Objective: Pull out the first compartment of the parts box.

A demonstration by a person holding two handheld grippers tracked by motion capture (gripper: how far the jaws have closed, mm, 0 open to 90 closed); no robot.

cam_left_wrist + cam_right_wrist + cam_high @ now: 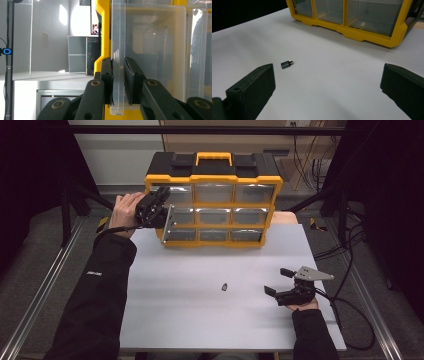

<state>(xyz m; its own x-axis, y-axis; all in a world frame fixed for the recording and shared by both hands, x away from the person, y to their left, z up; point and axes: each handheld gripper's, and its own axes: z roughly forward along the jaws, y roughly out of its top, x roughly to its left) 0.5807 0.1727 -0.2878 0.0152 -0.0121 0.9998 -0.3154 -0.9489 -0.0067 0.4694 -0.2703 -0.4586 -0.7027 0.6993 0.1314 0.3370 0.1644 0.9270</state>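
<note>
A yellow and black organizer (214, 179) with clear drawers stands at the back of the white table (200, 325). My left gripper (161, 213) is at its left side, shut on the front lip of a clear drawer (169, 223) in the left column, which sticks out a little. In the left gripper view both jaws pinch that clear lip (118, 37) beside the yellow frame (103, 30). A small dark grey part (224, 286) lies loose mid-table. My right gripper (278, 281) rests to its right, open and holding nothing, with the part (286, 64) ahead of its left jaw.
The organizer's yellow lower edge (362, 35) runs across the far side of the right gripper view. White tabletop lies bare between the part and the organizer. Cables (350, 270) trail off the table's right edge, and a metal rail (45, 290) runs along the left.
</note>
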